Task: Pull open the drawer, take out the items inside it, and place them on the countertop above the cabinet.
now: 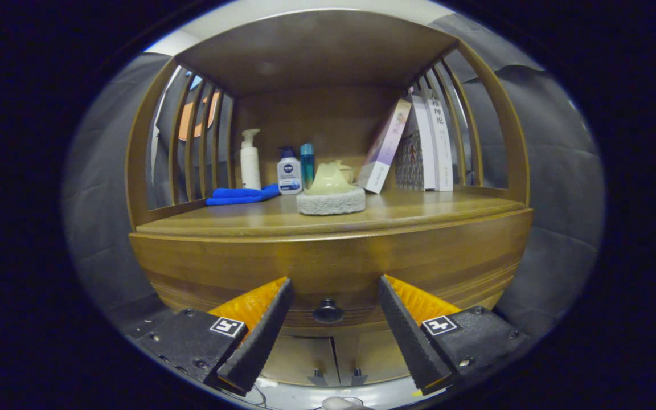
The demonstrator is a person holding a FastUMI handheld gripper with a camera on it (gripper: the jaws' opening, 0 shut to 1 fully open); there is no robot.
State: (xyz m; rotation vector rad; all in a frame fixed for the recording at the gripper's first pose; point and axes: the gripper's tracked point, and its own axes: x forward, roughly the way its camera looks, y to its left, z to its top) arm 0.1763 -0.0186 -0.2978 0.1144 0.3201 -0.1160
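Gripper view has the gripper spread wide, its fingers flanking the drawer's dark round knob without touching it. That knob looks small, hard and smooth, so it probably wants a square pinch. Its drawer is shut, likely stiff wood. Farther off, the bench carries a sponge, bottles and books.

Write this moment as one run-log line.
stage: approach | gripper: open, fingers either side of dark round drawer knob | wooden drawer front: closed | wooden countertop: sponge, bottles, books
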